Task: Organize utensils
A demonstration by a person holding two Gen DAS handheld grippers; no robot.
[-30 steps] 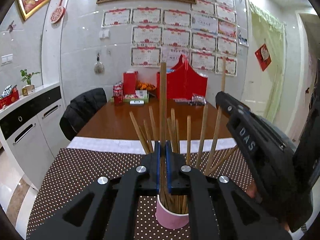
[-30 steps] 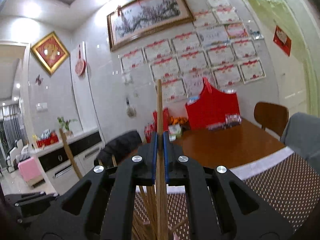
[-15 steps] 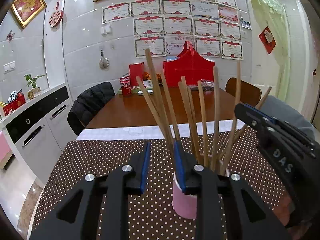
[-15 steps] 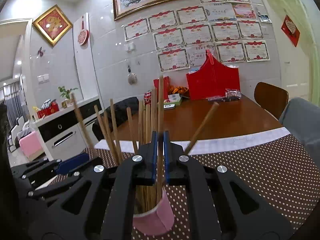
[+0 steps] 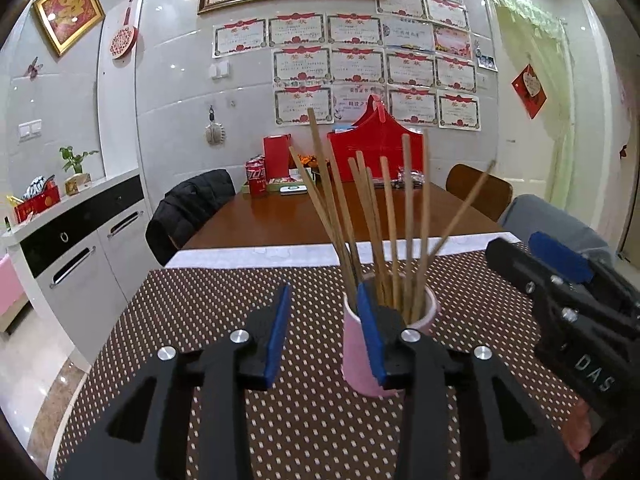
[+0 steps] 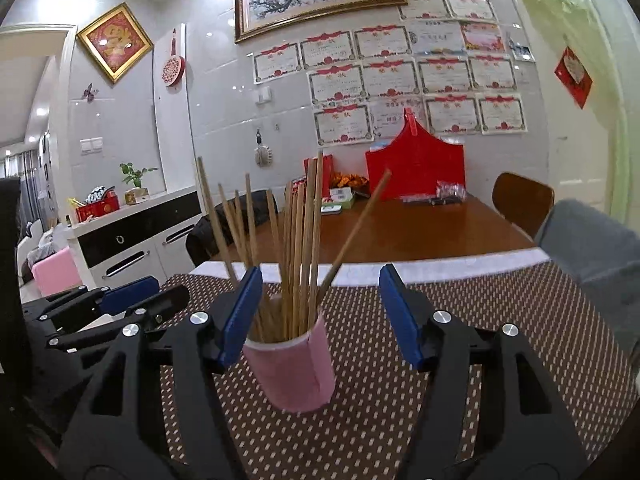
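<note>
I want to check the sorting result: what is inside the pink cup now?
The pink cup holds a bundle of wooden chopsticks, standing and fanned out, one leaning far to the side. Their lower ends and the cup's bottom are hidden by its wall.

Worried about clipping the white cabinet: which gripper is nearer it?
Left. The left gripper sits between the white cabinet and the pink cup, the right gripper beyond the cup; both jaws have just been opening, empty.
</note>
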